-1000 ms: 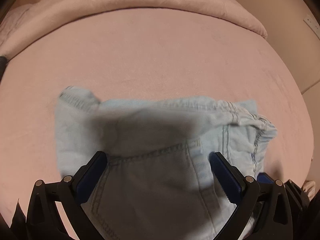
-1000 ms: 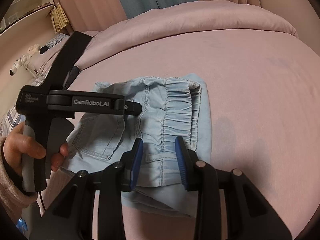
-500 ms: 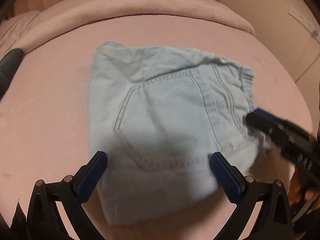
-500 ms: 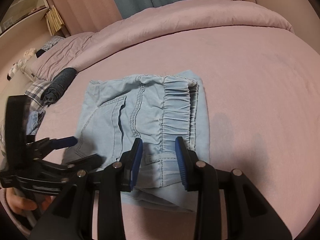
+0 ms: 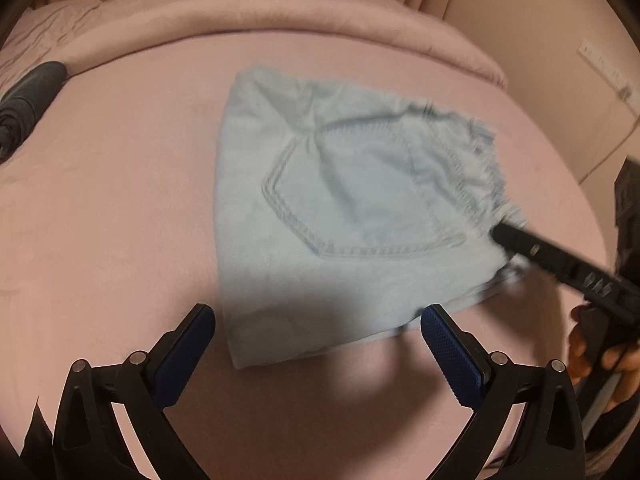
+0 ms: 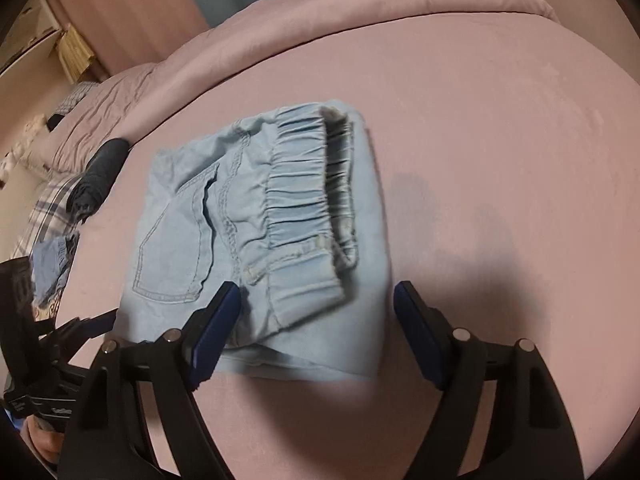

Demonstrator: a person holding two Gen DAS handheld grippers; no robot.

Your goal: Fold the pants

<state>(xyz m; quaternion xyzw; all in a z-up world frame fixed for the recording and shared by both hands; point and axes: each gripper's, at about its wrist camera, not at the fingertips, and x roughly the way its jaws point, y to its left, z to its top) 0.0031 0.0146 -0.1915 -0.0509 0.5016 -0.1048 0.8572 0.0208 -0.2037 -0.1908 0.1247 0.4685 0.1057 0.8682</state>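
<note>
Light-blue denim pants lie folded into a compact rectangle on the pink bedspread, elastic waistband and back pocket up.

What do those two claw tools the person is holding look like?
Both match: the left gripper and right gripper each have two black plastic fingers with cut-out frames and silver pivot pins, tipped with dark blue textured pads. The left one's body carries small white lettering, too blurred to read. A thin grey cable trails beneath the right one's handle.

pants: folded, flat on bed, mid-sheet
waistband: on top, at right side of bundle in right wrist view
rolled garment: on bed, left of pants, apart
duvet: bunched behind pants
</note>
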